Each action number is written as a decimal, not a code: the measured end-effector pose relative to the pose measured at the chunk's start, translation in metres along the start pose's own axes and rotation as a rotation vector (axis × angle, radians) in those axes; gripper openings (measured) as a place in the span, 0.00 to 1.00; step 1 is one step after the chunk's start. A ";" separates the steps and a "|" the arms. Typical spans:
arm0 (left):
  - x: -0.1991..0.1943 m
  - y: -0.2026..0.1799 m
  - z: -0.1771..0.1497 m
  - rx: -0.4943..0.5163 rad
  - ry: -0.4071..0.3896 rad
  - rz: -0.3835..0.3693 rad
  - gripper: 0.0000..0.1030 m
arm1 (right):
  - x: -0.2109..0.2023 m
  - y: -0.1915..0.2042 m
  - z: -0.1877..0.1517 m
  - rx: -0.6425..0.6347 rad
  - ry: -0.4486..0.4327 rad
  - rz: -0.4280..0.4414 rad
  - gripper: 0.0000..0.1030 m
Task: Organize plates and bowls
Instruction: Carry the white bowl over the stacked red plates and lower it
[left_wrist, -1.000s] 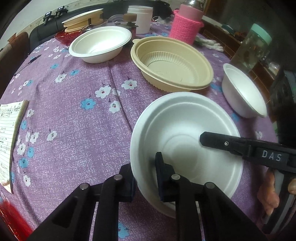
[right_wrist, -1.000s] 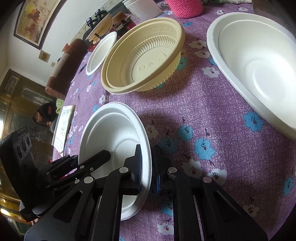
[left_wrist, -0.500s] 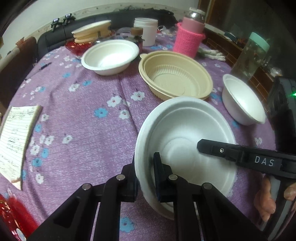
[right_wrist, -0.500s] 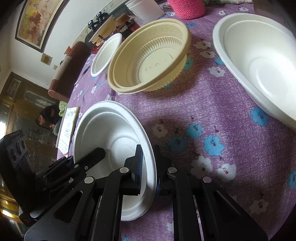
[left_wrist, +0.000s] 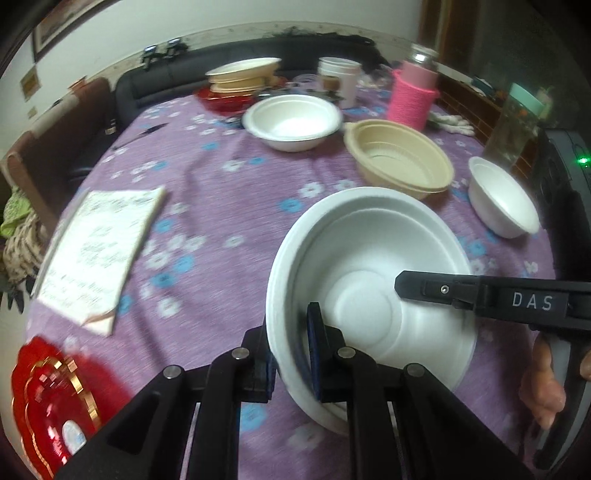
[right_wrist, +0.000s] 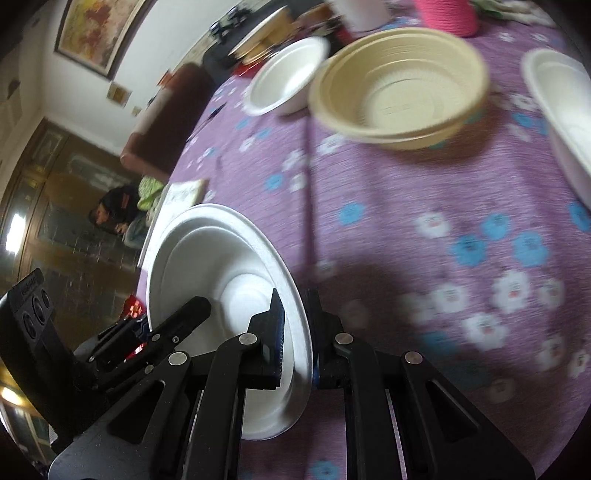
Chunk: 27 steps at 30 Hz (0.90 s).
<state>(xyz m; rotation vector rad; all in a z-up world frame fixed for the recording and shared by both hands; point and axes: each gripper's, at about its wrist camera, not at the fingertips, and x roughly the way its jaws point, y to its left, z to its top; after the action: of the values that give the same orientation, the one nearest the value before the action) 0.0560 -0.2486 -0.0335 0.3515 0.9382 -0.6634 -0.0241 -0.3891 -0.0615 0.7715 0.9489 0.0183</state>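
A white paper bowl (left_wrist: 373, 258) is held off the purple flowered tablecloth (left_wrist: 221, 192) by both grippers. My left gripper (left_wrist: 290, 354) is shut on its near-left rim. My right gripper (right_wrist: 295, 332) is shut on its opposite rim, and its finger (left_wrist: 461, 290) reaches in over the bowl in the left wrist view. The bowl (right_wrist: 207, 266) shows tilted in the right wrist view. A beige plastic bowl (left_wrist: 399, 162) (right_wrist: 402, 88), a white bowl (left_wrist: 291, 123) (right_wrist: 284, 74) and another white bowl (left_wrist: 502, 201) (right_wrist: 565, 110) stand on the table.
A stack of beige plates on a red dish (left_wrist: 240, 79), a white cup (left_wrist: 338, 83), a pink knit-covered jar (left_wrist: 413, 96) and a green-lidded jar (left_wrist: 517, 122) stand at the back. A notepad (left_wrist: 99, 251) lies at left, a red plate (left_wrist: 51, 406) at the near left.
Both grippers have lifted the white bowl higher above the table and drawn it back and left; the other bowls look farther away. The grip on the rim is unchanged.
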 end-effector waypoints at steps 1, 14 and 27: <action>-0.003 0.005 -0.003 -0.008 0.000 0.010 0.13 | 0.005 0.009 -0.001 -0.017 0.013 0.006 0.10; -0.048 0.089 -0.052 -0.162 -0.007 0.158 0.14 | 0.072 0.108 -0.020 -0.205 0.176 0.087 0.11; -0.072 0.152 -0.083 -0.260 -0.020 0.261 0.17 | 0.121 0.177 -0.037 -0.315 0.273 0.143 0.11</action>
<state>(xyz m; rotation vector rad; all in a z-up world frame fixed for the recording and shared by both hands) 0.0750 -0.0624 -0.0201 0.2295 0.9275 -0.3013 0.0764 -0.1960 -0.0551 0.5504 1.1139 0.3979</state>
